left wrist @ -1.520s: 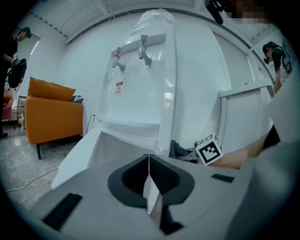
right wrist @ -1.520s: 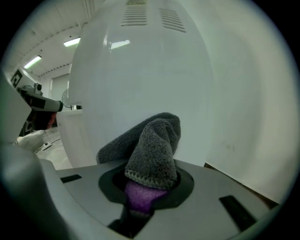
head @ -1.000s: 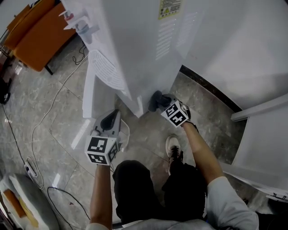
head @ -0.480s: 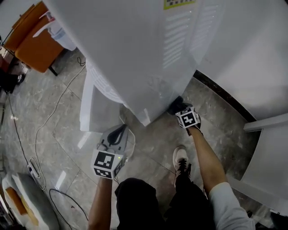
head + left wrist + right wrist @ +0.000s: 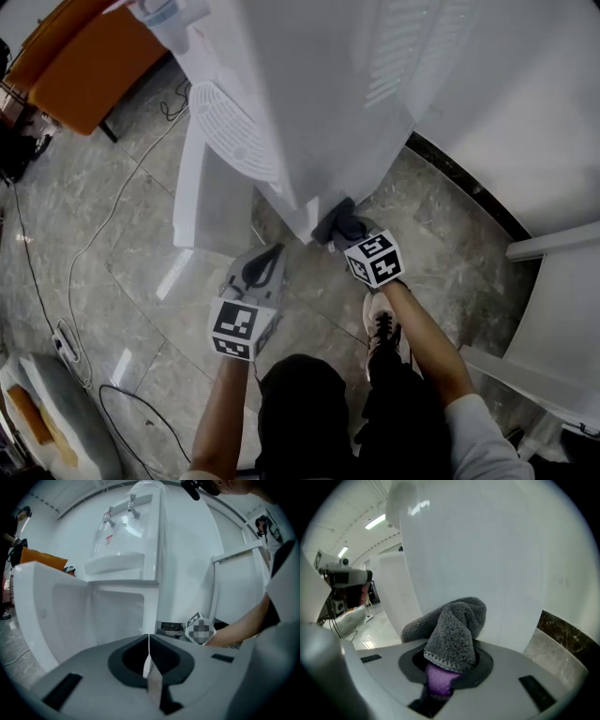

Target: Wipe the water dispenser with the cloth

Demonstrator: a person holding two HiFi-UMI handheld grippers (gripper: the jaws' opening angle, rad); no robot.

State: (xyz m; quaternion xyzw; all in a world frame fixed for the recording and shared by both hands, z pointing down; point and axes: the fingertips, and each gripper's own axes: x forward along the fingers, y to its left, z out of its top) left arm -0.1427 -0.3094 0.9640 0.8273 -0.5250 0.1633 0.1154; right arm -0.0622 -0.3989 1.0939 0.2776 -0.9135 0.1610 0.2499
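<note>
Two claws in view, one working. The right claw (image 5: 345,232) pinches the cloth (image 5: 333,220) against the low corner of the water dispenser (image 5: 309,94), just off frame centre toward 2 o'clock in the head view. The left claw (image 5: 270,258) hangs at 7 o'clock of the cloth, jaws pressed together on nothing, apart from the dispenser.

Progress, as a judgement: wiping is under way at the bottom edge of the side panel. No streaks, wet marks or dirt show, so wiped and unwiped areas cannot be told apart. The taps (image 5: 119,515), the drip tray (image 5: 225,131) and the front likely remain, or may be done; the pictures do not settle it.

View differences:
- Right gripper view: the right claw (image 5: 450,660) grips a grey terry cloth (image 5: 454,630) with a purple part down in the jaws; its upper fold looks to touch the white panel (image 5: 478,550) at 12 o'clock. Head view shows only a dark lump there.
- Left gripper view: the left claw (image 5: 149,641) is closed and empty; beyond it stand the dispenser front (image 5: 140,550), its taps, and a lower door (image 5: 42,620) swung open at 9 o'clock. The other claw's marker cube shows at 3 o'clock.
- Head view only: both forearms, a shoe (image 5: 380,328) at 5 o'clock, the marble floor (image 5: 141,262), and orange furniture (image 5: 84,66) at 10 o'clock.
</note>
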